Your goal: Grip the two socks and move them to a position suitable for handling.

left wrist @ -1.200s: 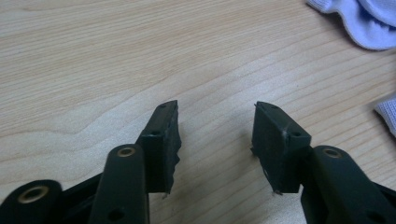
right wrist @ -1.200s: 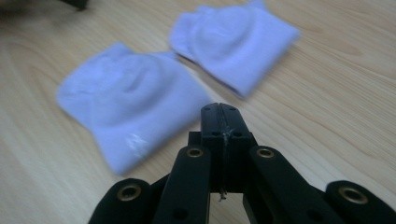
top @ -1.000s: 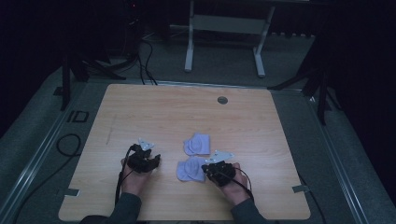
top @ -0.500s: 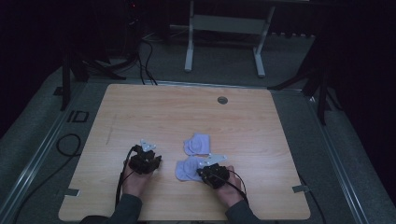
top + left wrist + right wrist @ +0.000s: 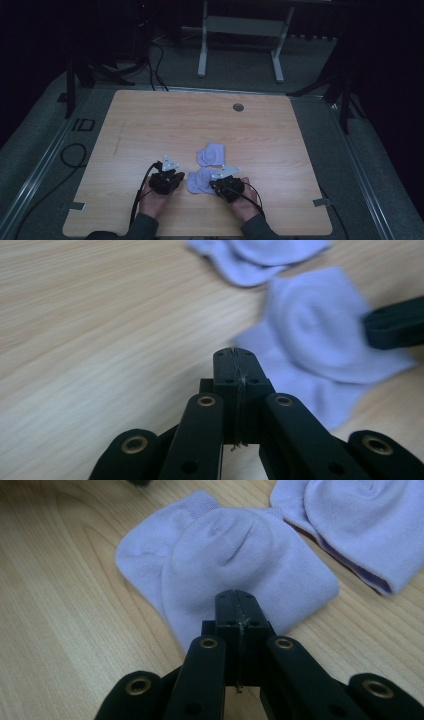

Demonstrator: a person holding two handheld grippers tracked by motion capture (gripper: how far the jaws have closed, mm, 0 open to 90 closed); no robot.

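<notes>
Two lilac socks lie on the wooden worktop (image 5: 150, 130), close to our side. The near sock (image 5: 199, 181) is flat between our two hands, and the far sock (image 5: 211, 154) rests just behind it, apart from both tools. Our left hand-held gripper (image 5: 235, 356) has just been closing; now its jaws are pressed together with nothing between them, and the tip stands over bare wood just beside the near sock (image 5: 320, 340), not on it. In the left gripper view the black tip of the other tool sits at the sock's opposite edge. Our right hand-held gripper (image 5: 236, 600) also has its jaws pressed together, and the right gripper view shows it at the edge of the near sock (image 5: 225, 555); whether it pinches a thin bit of cloth or only rests on it we cannot tell, as no fabric shows between the jaws. We judge the right tool is there to keep this sock in place while the left one comes to its free side, probably for folding or pairing.
</notes>
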